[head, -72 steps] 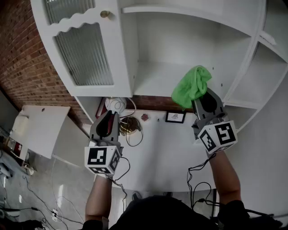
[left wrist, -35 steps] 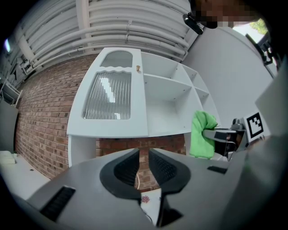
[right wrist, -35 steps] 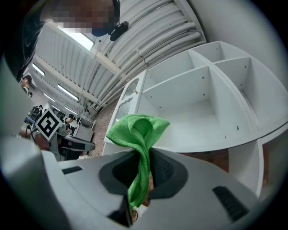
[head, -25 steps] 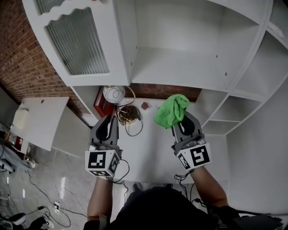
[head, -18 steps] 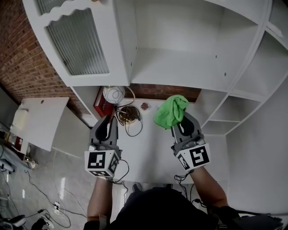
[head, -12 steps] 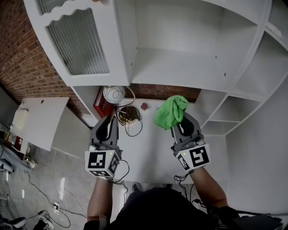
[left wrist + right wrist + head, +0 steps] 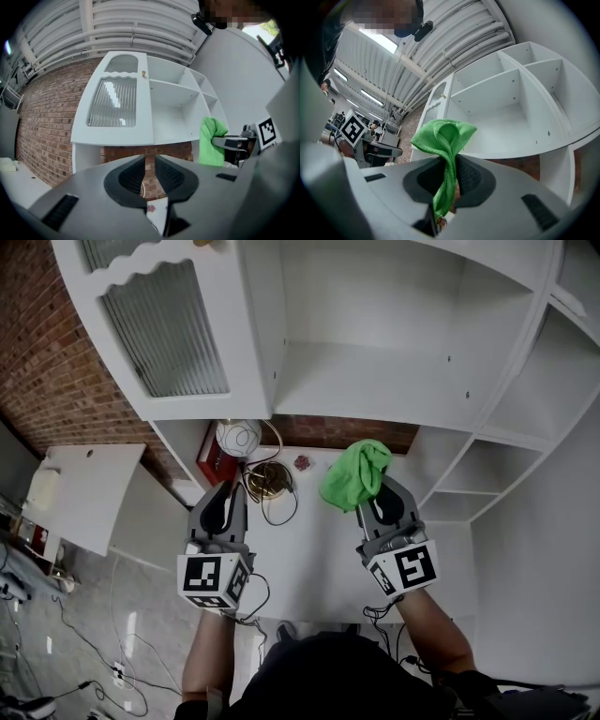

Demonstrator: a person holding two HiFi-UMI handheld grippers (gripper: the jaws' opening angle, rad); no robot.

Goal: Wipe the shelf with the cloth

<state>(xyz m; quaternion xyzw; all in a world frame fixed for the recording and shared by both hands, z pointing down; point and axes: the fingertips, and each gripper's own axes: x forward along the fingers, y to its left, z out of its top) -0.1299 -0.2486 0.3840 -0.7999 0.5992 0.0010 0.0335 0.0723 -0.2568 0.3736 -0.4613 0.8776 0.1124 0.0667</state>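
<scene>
A bright green cloth (image 7: 354, 474) bunches out of my right gripper (image 7: 381, 487), which is shut on it. The cloth hangs in the air below and in front of the white cabinet's open shelf (image 7: 375, 381), not touching it. In the right gripper view the cloth (image 7: 444, 138) is pinched between the jaws of the right gripper (image 7: 450, 165), with the shelf (image 7: 511, 126) beyond. My left gripper (image 7: 228, 489) is held level beside the right one, shut and holding nothing. In the left gripper view, the left gripper (image 7: 150, 161) faces the cabinet, with the cloth (image 7: 211, 140) at right.
The cabinet's ribbed-glass door (image 7: 164, 324) stands at left. Side compartments (image 7: 553, 371) curve off to the right. Below the cabinet, a white table (image 7: 309, 559) carries tangled cables, a round white object (image 7: 234, 437) and a brass piece (image 7: 264, 486). A brick wall (image 7: 37, 362) lies at left.
Since 2.9 s ago my right gripper has drawn the cloth back and down from the shelf's front edge. Over the last second both grippers have barely moved.
</scene>
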